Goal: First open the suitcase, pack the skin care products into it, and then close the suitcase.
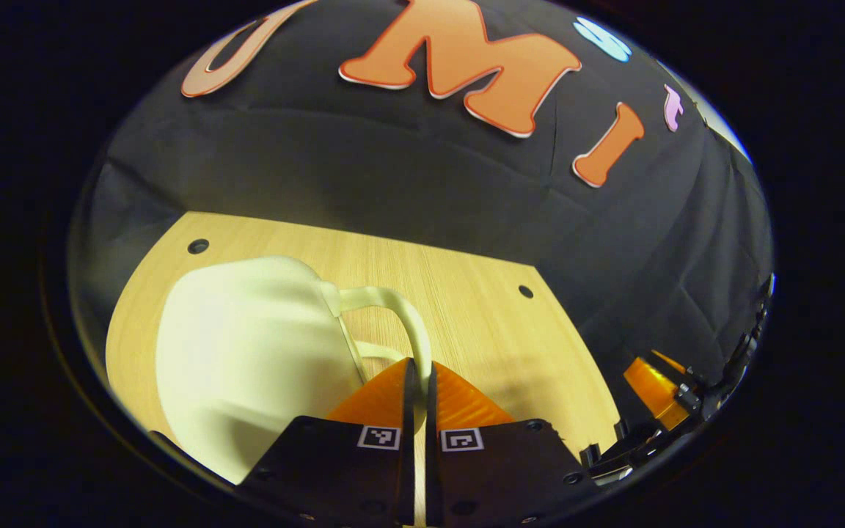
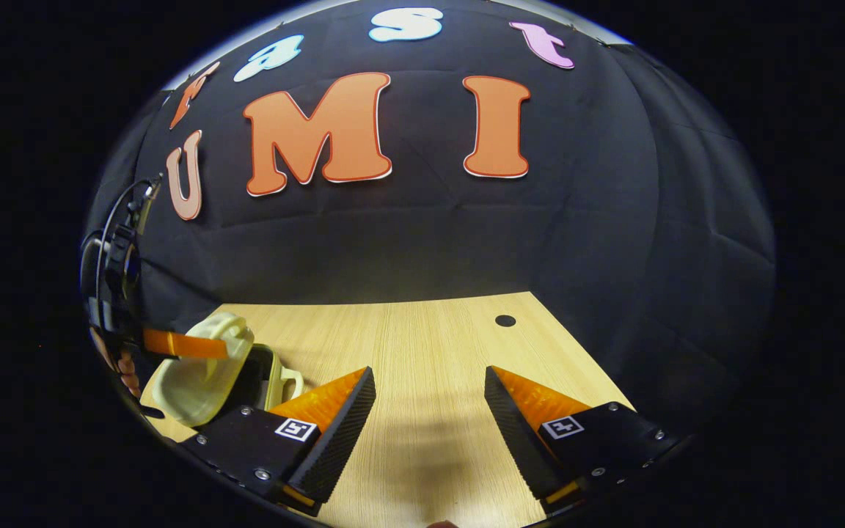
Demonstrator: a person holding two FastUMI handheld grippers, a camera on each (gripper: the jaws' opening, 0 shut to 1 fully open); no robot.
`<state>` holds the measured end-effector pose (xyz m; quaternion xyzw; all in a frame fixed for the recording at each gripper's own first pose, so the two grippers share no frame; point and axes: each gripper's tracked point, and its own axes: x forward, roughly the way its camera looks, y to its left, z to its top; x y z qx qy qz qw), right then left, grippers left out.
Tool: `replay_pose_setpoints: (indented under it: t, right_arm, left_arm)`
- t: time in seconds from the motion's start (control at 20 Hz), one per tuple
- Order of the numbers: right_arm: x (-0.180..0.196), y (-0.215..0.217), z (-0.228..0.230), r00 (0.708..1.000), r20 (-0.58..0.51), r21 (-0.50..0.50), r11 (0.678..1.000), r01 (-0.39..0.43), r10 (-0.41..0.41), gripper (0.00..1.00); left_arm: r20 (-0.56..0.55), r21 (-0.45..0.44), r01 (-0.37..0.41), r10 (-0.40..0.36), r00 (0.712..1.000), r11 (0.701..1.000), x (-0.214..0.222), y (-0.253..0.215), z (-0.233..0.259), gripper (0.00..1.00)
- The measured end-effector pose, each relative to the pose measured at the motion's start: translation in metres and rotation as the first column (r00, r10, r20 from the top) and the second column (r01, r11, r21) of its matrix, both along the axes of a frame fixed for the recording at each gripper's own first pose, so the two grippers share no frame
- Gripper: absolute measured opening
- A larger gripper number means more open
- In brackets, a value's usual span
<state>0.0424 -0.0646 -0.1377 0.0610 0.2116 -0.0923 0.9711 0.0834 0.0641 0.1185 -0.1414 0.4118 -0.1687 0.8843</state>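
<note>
Left gripper [image 1: 420, 381] fingers are clamped on the pale suitcase [image 1: 246, 367] handle [image 1: 400, 315], lid seemingly lifted; the shell looks light, stiff, slippery. Right gripper [image 2: 430, 403] fingers are apart over table [image 2: 422, 330].

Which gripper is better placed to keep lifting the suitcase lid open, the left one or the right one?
Left. The left gripper is shut on the handle of the pale suitcase lid, already partly raised. The right gripper hangs open over bare table, apart from the suitcase.
</note>
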Motion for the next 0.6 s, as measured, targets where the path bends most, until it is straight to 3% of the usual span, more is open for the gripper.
replay_pose_setpoints:
  t: [0.25,0.45,0.6]
  right_arm:
    - [0.000,-0.003,-0.005,1.000,-0.013,0.007,1.000,-0.005,0.005,0.96]
    - [0.003,-0.003,-0.004,1.000,-0.004,0.008,1.000,-0.022,0.022,0.96]
    - [0.007,-0.005,0.001,0.999,0.011,0.008,0.999,-0.033,0.033,0.96]
  left_arm:
    - [-0.035,0.142,0.080,-0.076,0.997,0.987,-0.012,-0.010,-0.032,0.06]
    - [-0.030,0.236,0.080,-0.075,0.997,0.969,-0.016,-0.017,-0.039,0.06]
    - [-0.030,0.240,0.059,-0.053,0.998,0.969,-0.017,-0.023,-0.043,0.22]
